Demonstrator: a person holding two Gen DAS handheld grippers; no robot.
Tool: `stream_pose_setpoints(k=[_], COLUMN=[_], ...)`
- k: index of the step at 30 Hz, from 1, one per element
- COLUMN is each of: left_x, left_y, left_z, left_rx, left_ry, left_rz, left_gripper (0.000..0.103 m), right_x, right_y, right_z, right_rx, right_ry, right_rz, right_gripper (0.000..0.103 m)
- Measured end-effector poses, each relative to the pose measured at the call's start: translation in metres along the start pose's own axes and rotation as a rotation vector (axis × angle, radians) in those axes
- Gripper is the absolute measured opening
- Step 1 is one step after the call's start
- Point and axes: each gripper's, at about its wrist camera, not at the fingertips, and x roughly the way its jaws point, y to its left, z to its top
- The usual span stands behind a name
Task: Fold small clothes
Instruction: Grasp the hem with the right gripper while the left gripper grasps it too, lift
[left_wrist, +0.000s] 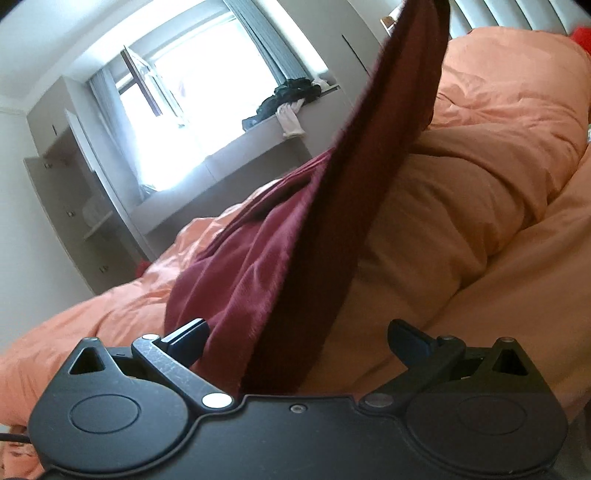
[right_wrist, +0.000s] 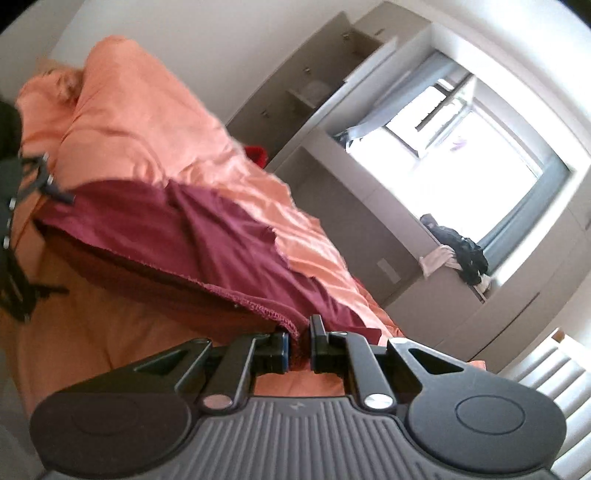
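Right wrist view first: nearest the lens, the right tongs (right_wrist: 300, 341) are seen clenched on a hemmed edge of the maroon garment (right_wrist: 207, 236), the stitched border being pinched between the two pads with almost no gap left. From that pinch the cloth is stretched away towards the left tongs (right_wrist: 55, 192), which show at the far left edge with one fingertip touching the opposite end; whether that end is actually gripped cannot be told from this view. In the left wrist view the left tongs (left_wrist: 295, 338) are seen released, the fingers standing wide apart, while a band of the maroon garment (left_wrist: 280, 266) passes through the gap without being pressed by either pad. The cloth is judged light, thin and limp: it sags between supports, creases freely and carries a slight sheen, so some slipperiness is to be expected. A hold is best taken on the stitched hem or at a corner, where the doubled fabric gives the pads more to bite on. Beyond the tongs, the rest of the garment is draped over the orange duvet (left_wrist: 509, 122) on the bed. Farther off, a bright window (right_wrist: 476, 155) is seen.
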Motion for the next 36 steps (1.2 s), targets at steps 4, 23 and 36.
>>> stream_pose_setpoints(k=[4,23,36], left_x=[0.006,-0.034,-0.094], left_y=[0.008,0.05,0.1], left_z=[0.0,-0.006,0.04], left_rx=[-0.018,-0.096,-0.147], left_ry=[0.039,-0.092,-0.342], left_rz=[0.101,0.218,0.236], left_gripper=[0.098,0.014,0.007], right_x=[-0.011,-0.02,-0.074], right_y=[-0.003,0.006,0.028], right_z=[0.002,-0.03,-0.043], right_rx=[0.005,0.094,0.157], right_ry=[-0.024,-0.001,-0.091], right_rz=[-0.023,-0.098,-0.235], right_gripper=[0.01,0.01,0.008])
